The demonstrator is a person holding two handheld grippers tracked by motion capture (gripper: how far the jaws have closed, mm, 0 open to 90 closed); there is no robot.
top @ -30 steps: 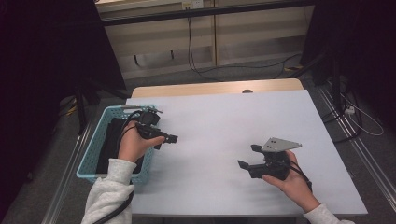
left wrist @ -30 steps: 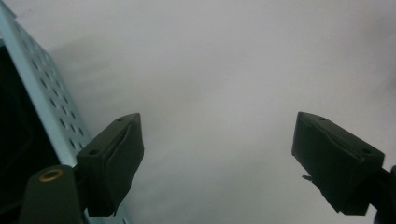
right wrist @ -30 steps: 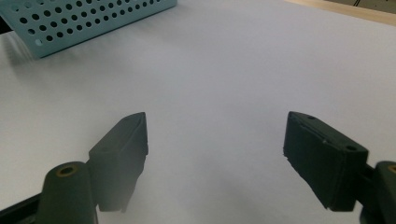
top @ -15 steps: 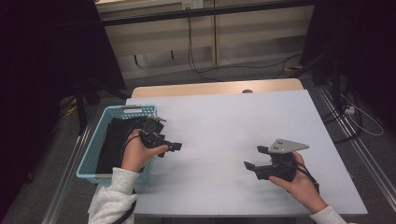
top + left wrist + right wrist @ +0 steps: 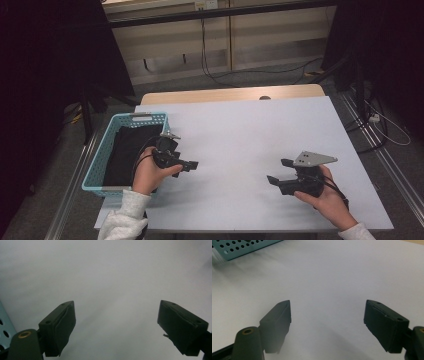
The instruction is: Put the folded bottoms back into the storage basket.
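In the high view the left tongs hover spread and empty just beside the blue basket holding black cloth at nine o'clock on the table, while the right tongs at four o'clock stand spread, and in the left gripper view and the right gripper view the jaws gape over bare white table.

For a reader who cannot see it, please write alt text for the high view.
A person holds two open, empty grippers over a white table: the left gripper beside a light blue basket containing black cloth, the right gripper near the table's right front.
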